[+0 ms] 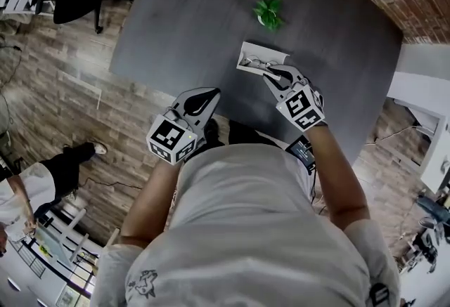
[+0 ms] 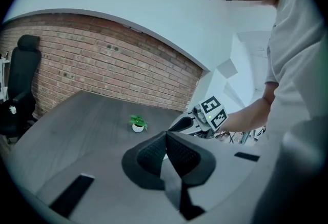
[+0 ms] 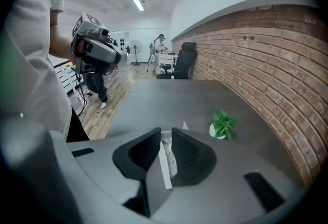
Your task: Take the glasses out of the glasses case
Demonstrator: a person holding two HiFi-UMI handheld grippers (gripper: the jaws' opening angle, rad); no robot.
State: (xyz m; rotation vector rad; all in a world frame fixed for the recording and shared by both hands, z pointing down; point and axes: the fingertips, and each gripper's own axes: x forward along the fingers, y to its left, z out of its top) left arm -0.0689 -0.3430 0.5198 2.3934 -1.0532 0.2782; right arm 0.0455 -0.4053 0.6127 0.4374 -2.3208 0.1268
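Two tools: the left gripper (image 2: 165, 135) is closed and empty, while the right gripper (image 3: 165, 133) stands slightly apart astride the open glasses case (image 1: 261, 57) wall on the bench (image 1: 211, 17). The glasses (image 3: 169, 152) inside look light and fragile, so grip the frame gently.

No word, number or brand can be read anywhere. The nearest thing to a sign is the square black-and-white marker pattern on the left cube (image 1: 171, 138), behind the jaws of the left gripper (image 1: 209, 93), and on the right cube (image 1: 304, 107), behind those of the right gripper (image 1: 270, 72) — blocks, not letters. The shirt print (image 1: 143, 283) is a small dark drawing — too small to make out.
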